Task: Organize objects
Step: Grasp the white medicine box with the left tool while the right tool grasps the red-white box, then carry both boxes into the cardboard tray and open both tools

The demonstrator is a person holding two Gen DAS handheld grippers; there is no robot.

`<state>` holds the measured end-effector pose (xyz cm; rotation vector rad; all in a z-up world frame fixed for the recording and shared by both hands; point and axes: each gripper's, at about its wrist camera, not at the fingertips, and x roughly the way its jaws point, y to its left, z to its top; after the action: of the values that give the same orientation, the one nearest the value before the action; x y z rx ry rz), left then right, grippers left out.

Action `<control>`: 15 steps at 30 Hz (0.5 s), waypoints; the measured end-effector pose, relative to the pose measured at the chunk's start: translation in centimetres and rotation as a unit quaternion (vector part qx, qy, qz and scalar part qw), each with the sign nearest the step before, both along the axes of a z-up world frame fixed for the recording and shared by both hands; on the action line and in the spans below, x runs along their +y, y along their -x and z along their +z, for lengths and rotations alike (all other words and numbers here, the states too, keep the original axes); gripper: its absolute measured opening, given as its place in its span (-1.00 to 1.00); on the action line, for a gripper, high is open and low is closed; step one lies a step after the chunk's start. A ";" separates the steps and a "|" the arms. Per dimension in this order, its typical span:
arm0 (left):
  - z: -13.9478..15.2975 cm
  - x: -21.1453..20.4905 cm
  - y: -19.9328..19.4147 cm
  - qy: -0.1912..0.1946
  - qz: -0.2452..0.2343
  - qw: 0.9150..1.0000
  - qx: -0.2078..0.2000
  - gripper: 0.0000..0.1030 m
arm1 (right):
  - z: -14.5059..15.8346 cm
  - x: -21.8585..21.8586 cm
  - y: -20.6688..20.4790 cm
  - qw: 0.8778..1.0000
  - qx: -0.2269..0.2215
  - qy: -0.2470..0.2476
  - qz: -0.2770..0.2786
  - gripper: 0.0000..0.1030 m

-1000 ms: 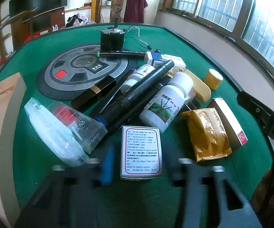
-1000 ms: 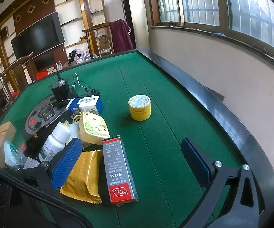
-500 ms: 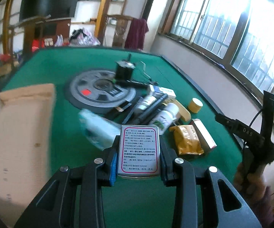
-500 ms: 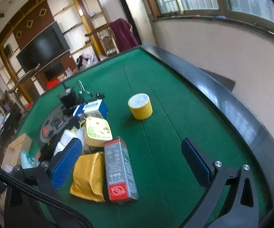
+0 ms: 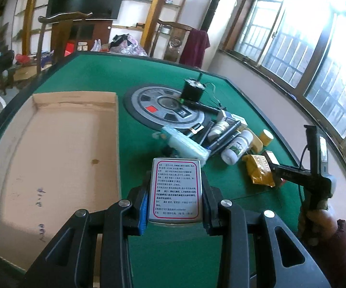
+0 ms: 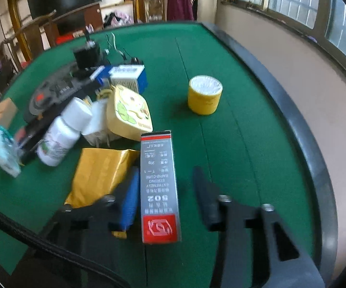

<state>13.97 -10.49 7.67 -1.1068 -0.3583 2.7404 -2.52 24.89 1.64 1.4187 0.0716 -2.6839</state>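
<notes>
green felt table (image 5: 96,76); cardboard tray (image 5: 52,158) left; windows (image 5: 317,55) right

- On the grey glue box (image 6: 159,187), seen upside down: "502", "EXTREMELY STRONG RAPID CURE", "T-1", "20g", plus Chinese lines too blurred to read.
- On the red end of that box: a white angular logo.
- On the white tin (image 5: 175,189) with the red-bordered label: rows of small Chinese print, not legible.
- On the cardboard tray (image 5: 52,163): faint handwritten marks, unreadable.
</notes>
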 end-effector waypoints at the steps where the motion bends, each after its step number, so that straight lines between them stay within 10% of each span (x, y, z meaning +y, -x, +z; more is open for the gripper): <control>1: 0.1 -0.2 -0.1 -0.001 0.003 1.000 0.001 -0.42 | -0.2 0.1 0.3 1.000 -0.004 0.005 -0.002 -0.52; 15: 1.4 -7.7 2.1 -0.054 0.041 0.997 -0.021 -0.42 | 9.2 -3.5 -2.9 0.978 0.008 0.187 0.095 -0.52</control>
<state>11.85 -18.19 9.04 -1.1471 -0.5627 2.7350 0.39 21.38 10.84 1.2076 -0.2673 -2.3925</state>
